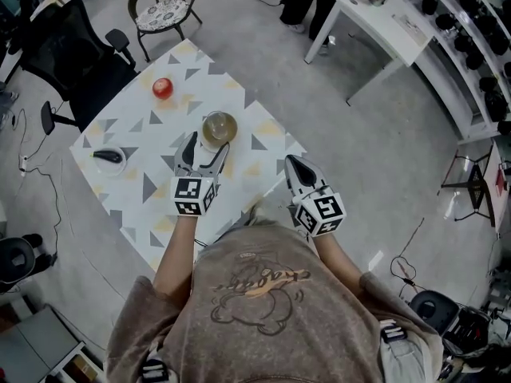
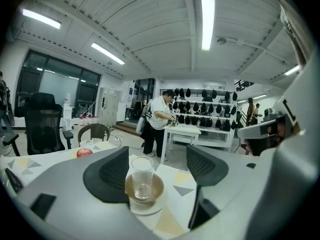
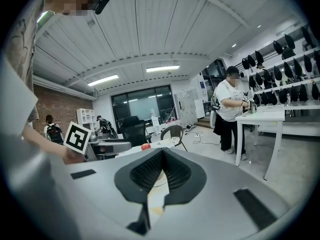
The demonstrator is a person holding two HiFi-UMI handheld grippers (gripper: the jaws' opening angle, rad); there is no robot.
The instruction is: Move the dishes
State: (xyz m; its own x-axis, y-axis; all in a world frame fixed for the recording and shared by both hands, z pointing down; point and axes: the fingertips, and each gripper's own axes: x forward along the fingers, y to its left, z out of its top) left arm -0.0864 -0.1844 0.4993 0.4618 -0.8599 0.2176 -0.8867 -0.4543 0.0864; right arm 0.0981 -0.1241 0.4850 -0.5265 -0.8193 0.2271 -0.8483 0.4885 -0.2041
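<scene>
Left gripper (image 2: 159,168) is wide open, nothing gripped. The stack sits mid-table (image 1: 152,190) just off its tips: glass (image 2: 142,176) standing in a brown bowl (image 2: 158,185) on a white saucer (image 2: 150,207). Right gripper (image 3: 161,171) is clenched and empty, near the table's edge. Risk as I see it: three loose pieces. If I close on the glass alone, bowl and saucer stay behind. The stack's off-centre toward the left jaw, so that pad hits first and could shove or tip it.
</scene>
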